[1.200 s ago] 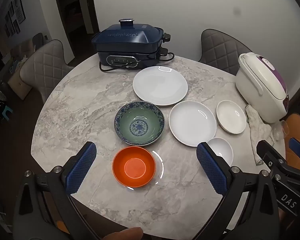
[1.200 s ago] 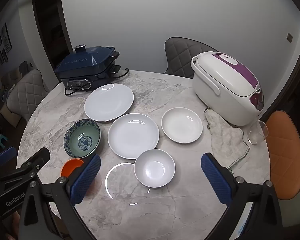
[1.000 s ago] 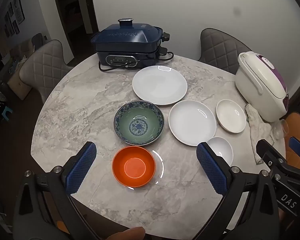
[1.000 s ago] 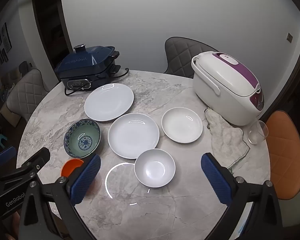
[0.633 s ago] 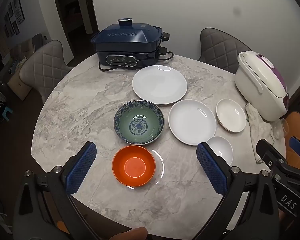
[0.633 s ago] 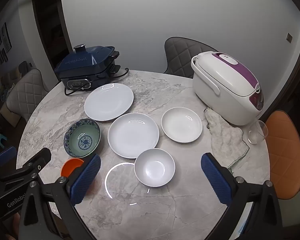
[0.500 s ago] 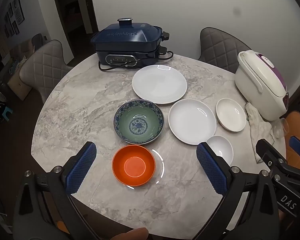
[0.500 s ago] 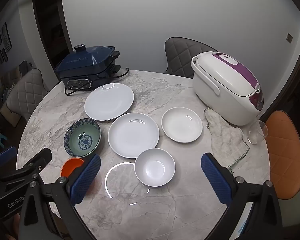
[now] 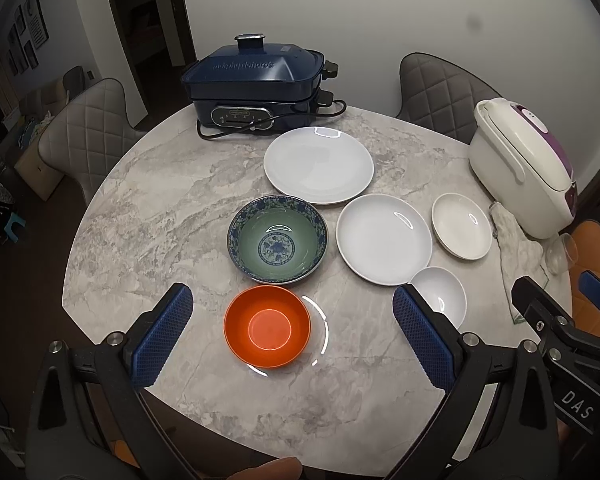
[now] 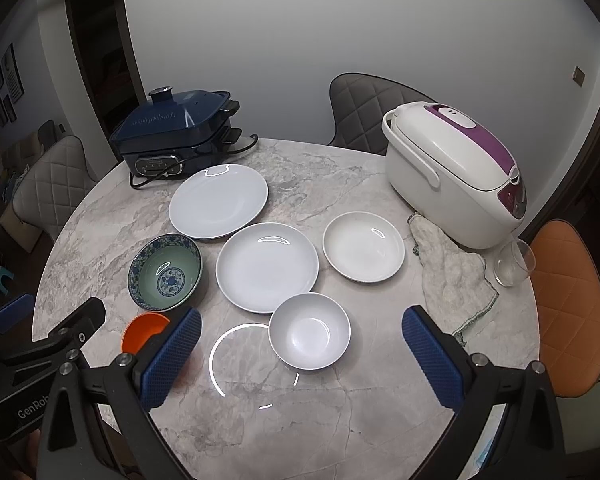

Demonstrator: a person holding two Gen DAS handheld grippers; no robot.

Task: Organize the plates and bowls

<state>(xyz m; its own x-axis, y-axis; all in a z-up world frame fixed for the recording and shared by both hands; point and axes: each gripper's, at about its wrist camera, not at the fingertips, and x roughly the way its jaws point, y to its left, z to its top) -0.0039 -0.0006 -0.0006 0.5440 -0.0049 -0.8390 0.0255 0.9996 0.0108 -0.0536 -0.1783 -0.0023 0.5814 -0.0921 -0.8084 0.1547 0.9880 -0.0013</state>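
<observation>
Left gripper, jaws wide, hovers above the orange bowl; right gripper, jaws wide, above the white bowl.

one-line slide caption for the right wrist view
Open right gripper hovers over a marble table above a small white bowl, with white plates, two more bowls and a rice cooker beyond.
</observation>
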